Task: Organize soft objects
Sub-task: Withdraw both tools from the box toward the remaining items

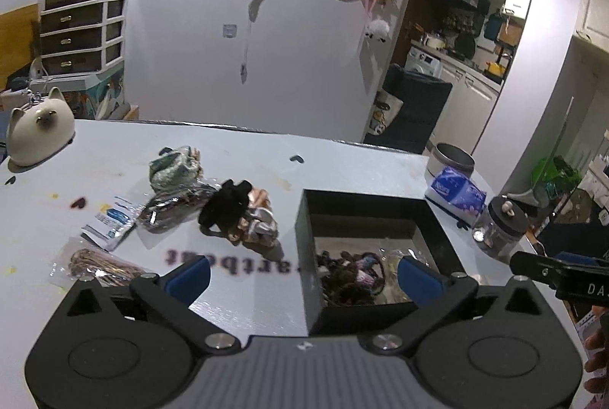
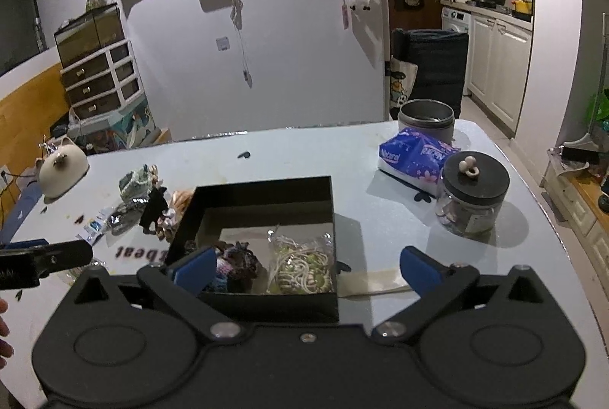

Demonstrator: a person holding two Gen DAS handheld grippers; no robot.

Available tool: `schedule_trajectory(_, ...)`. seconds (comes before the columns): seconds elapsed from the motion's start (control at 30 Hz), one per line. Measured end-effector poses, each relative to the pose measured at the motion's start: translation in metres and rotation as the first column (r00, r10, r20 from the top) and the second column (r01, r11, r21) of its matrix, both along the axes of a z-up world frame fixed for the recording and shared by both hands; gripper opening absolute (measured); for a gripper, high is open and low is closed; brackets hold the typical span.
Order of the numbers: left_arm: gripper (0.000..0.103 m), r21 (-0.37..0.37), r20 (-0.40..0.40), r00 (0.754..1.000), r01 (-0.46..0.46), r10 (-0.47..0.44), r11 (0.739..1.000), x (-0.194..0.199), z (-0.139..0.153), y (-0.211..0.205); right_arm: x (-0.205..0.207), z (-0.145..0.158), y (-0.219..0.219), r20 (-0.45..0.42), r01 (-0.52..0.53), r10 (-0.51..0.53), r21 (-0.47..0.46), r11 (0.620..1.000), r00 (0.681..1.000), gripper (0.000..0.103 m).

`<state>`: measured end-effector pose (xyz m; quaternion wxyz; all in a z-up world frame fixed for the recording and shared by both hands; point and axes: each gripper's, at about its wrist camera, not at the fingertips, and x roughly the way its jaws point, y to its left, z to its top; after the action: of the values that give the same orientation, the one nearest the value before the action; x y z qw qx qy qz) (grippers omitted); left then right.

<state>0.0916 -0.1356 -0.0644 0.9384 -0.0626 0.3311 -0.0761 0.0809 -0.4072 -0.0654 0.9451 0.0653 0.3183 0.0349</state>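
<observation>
My left gripper (image 1: 304, 276) stands wide open, nothing between its blue pads. My right gripper (image 2: 306, 270) likewise, jaws spread and empty. Black box (image 2: 262, 190) sits just ahead of right gripper, holding dark scrunchies (image 2: 238, 262) and a bagged cord bundle (image 2: 300, 268). Loose scrunchie pile (image 1: 238, 215) lies ahead-left of left gripper, outside the box.

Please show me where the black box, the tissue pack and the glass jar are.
Black box (image 2: 262, 189): right wrist view, far wall.
Tissue pack (image 2: 413, 155): right wrist view, top face.
Glass jar (image 2: 477, 177): right wrist view, dark lid.
</observation>
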Motion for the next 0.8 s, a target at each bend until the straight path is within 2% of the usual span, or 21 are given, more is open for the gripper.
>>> schedule_trajectory(0.2,0.103,0.011,0.034,0.999,-0.009,0.009,1.0,-0.001,0.003,0.028,-0.001,0.001,0.017,0.049,0.026,-0.026,-0.012,1.0,0.998,0.103)
schedule_trajectory(0.8,0.103,0.048,0.05,0.998,-0.025,0.023,0.999,0.028,0.004,0.146,0.025,0.004,0.132,0.047,0.046,-0.045,-0.024,0.999,0.998,0.103)
